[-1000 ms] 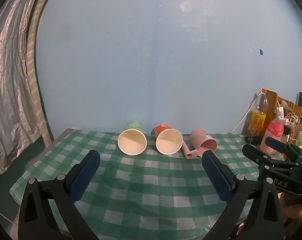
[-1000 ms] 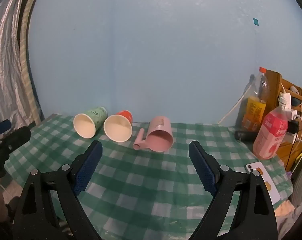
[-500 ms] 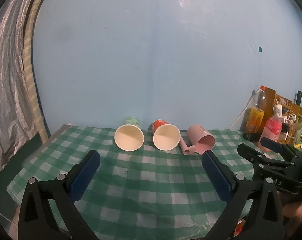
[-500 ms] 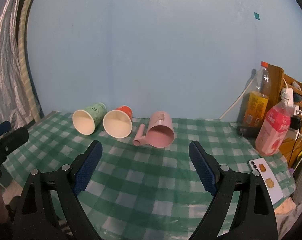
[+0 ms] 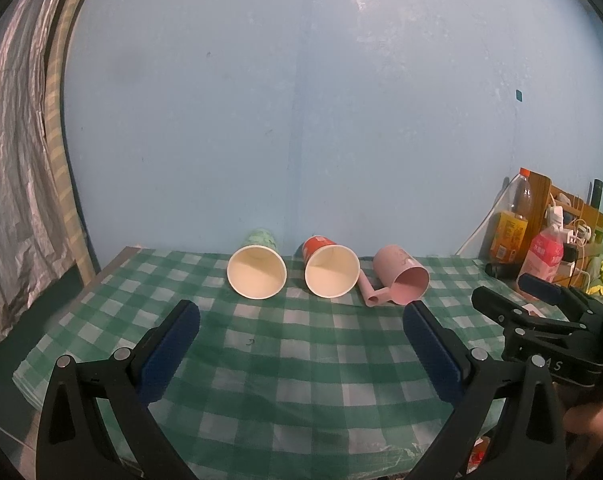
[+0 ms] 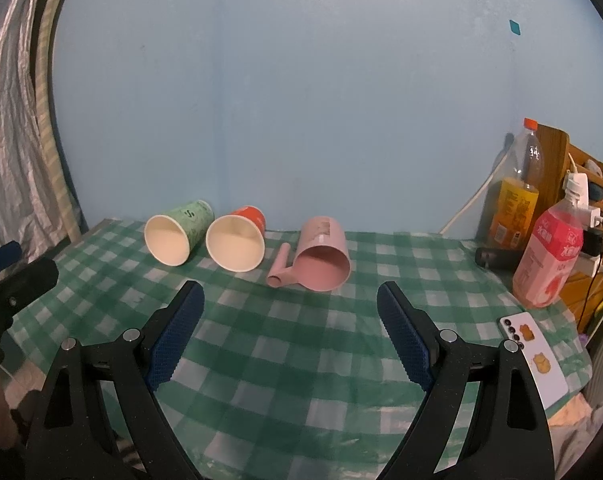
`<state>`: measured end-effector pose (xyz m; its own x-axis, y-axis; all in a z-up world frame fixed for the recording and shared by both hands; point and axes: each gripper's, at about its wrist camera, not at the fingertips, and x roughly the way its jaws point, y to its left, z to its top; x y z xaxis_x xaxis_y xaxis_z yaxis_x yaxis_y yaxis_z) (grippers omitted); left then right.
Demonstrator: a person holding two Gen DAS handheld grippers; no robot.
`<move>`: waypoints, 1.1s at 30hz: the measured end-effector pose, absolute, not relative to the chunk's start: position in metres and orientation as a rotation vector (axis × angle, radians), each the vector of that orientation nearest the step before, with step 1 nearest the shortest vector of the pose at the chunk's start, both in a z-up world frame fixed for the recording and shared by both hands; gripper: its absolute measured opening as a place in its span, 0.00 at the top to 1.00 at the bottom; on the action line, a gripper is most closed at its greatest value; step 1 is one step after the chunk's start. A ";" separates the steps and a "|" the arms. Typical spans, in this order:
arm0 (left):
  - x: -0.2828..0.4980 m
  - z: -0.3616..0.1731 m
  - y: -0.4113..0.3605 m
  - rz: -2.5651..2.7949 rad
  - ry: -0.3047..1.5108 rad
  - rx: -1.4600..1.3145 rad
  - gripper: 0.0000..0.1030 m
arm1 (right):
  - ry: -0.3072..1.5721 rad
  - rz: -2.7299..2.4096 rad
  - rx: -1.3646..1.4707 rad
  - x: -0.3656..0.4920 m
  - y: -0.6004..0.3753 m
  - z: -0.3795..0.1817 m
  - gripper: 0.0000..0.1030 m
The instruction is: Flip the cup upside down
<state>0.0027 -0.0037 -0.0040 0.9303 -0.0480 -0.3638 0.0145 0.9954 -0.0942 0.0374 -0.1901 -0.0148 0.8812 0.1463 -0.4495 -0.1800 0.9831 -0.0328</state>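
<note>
Three cups lie on their sides in a row near the far edge of the table, mouths toward me: a green paper cup, a red paper cup and a pink plastic cup with a handle. My left gripper is open and empty, well short of the cups. My right gripper is open and empty, in front of the pink cup and apart from it. The right gripper also shows at the right in the left wrist view.
The table has a green checked cloth. At the right stand an orange drink bottle, a pink drink bottle, a wooden shelf with cables and a phone. A curtain hangs at the left.
Both views have shifted slightly, and the cups now sit a little higher and farther off in the left wrist view. Both grippers stay open; the cups have not moved.
</note>
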 end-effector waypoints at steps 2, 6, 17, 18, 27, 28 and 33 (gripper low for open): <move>0.002 -0.004 -0.004 -0.031 0.373 -0.090 0.00 | 0.462 0.172 -0.075 0.037 -0.190 -0.015 0.15; 0.003 -0.004 -0.004 -0.031 0.372 -0.087 0.00 | 0.464 0.172 -0.077 0.037 -0.190 -0.015 0.15; 0.003 -0.004 -0.004 -0.030 0.373 -0.087 0.00 | 0.462 0.169 -0.075 0.036 -0.190 -0.015 0.15; 0.003 -0.004 -0.004 -0.031 0.374 -0.087 0.00 | 0.462 0.169 -0.075 0.035 -0.190 -0.015 0.15; 0.001 -0.006 -0.006 -0.032 0.375 -0.087 0.00 | 0.461 0.169 -0.073 0.035 -0.190 -0.014 0.15; 0.001 -0.006 -0.006 -0.033 0.376 -0.088 0.00 | 0.461 0.169 -0.073 0.036 -0.190 -0.014 0.15; 0.002 -0.006 -0.008 -0.032 0.376 -0.087 0.00 | 0.461 0.169 -0.072 0.034 -0.190 -0.013 0.15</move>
